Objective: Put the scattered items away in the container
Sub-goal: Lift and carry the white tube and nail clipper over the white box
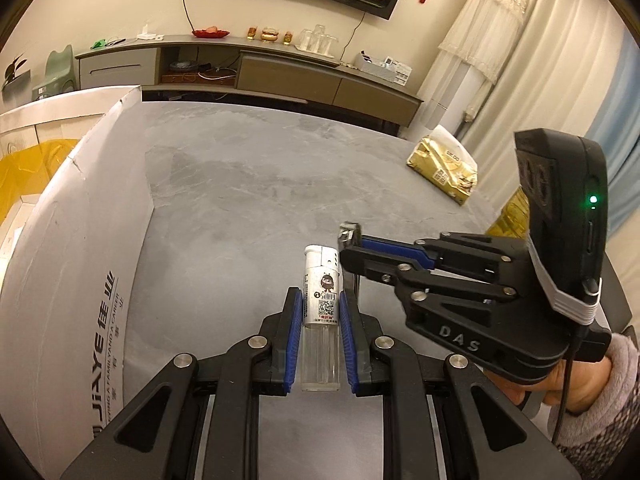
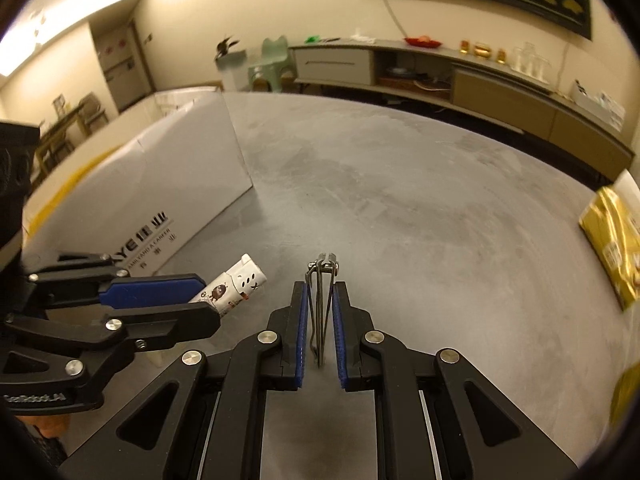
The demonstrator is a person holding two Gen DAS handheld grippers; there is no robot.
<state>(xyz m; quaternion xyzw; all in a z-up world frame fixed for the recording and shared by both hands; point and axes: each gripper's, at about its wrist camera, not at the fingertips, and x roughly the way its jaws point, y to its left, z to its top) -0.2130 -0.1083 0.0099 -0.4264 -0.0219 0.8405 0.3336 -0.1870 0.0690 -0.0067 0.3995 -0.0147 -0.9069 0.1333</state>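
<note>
A lighter (image 1: 320, 300) with a white printed label and a clear body lies lengthwise between the blue pads of my left gripper (image 1: 320, 294), which is shut on it. From the right wrist view the lighter's (image 2: 244, 280) white head sticks out of the left gripper (image 2: 208, 304). A metal nail clipper (image 2: 322, 276) stands edge-on between the pads of my right gripper (image 2: 320, 286), which is shut on it. In the left wrist view the right gripper (image 1: 354, 250) is just right of the lighter, with the clipper's tip (image 1: 349, 231) showing. The white cardboard box (image 1: 80, 240) stands to the left.
The grey stone table (image 1: 260, 184) stretches ahead. A gold foil packet (image 1: 444, 168) lies near its far right edge. Something yellow (image 1: 24, 176) shows inside the box (image 2: 160, 184). A hand in a fuzzy sleeve (image 1: 592, 392) holds the right gripper. A low cabinet lines the far wall.
</note>
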